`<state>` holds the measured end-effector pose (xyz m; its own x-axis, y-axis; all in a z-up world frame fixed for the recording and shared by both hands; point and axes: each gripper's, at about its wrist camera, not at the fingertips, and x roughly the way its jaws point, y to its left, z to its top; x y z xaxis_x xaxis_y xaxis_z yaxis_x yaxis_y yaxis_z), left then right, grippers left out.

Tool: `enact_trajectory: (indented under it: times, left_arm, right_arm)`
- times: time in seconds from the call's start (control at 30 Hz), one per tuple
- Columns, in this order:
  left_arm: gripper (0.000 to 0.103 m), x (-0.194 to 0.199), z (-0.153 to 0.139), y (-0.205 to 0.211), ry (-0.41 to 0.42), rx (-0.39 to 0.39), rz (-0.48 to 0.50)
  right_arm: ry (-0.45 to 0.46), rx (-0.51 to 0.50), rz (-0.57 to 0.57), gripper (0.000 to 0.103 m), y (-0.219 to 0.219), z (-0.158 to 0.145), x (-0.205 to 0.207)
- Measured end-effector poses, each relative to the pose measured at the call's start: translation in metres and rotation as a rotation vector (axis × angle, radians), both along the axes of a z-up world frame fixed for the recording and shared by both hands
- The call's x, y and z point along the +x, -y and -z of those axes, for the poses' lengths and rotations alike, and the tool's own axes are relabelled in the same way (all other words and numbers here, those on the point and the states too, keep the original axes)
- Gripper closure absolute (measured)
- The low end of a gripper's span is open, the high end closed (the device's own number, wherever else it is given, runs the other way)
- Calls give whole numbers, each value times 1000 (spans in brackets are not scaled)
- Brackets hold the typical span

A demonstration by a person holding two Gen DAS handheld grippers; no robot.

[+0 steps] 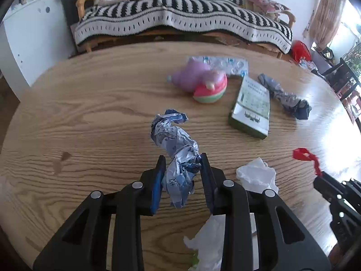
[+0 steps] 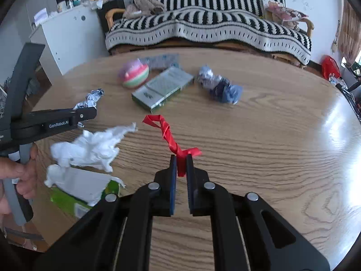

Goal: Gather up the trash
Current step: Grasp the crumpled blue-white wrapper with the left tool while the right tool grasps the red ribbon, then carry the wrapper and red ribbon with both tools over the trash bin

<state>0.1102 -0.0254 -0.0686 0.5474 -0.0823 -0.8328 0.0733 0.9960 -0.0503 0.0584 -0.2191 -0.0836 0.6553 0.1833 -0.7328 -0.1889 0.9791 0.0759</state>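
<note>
Crumpled blue-white wrapper (image 1: 177, 151) sits clamped between the left gripper (image 1: 183, 169) fingers, centre of the frame, lifted over the wooden table (image 1: 90, 113). Right gripper (image 2: 180, 166) pinches a twisted red wrapper (image 2: 168, 135) at lower centre. White tissue (image 2: 90, 146) lies lower left beside a green tissue box (image 2: 67, 199). Green box (image 2: 162, 87), pink toy (image 2: 134, 74) and another blue wad (image 2: 220, 85) sit farther up.

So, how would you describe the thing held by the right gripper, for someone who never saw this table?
On the round wooden table, look in front of the green box, near the crumpled white tissue. The right gripper pinches a twisted red plastic strip. It is the only red, thin, ribbon-like piece; the neighbours are bulky white or blue wads.
</note>
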Motion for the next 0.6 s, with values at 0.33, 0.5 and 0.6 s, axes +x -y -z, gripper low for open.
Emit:
enact_trajectory:
  times: [0.33,0.5,0.6]
  left_arm:
    - [73,-44,-51,13,114,-25,35]
    - [73,-86,-71,67,162,-44,151]
    - [73,-109,-78,105,185,-62,224]
  right_arm:
    - [85,4,68,94,63,-42,-54]
    - [101,-1,170,94,130,-54,-94]
    - [106,3,243,94,176,-57,-125]
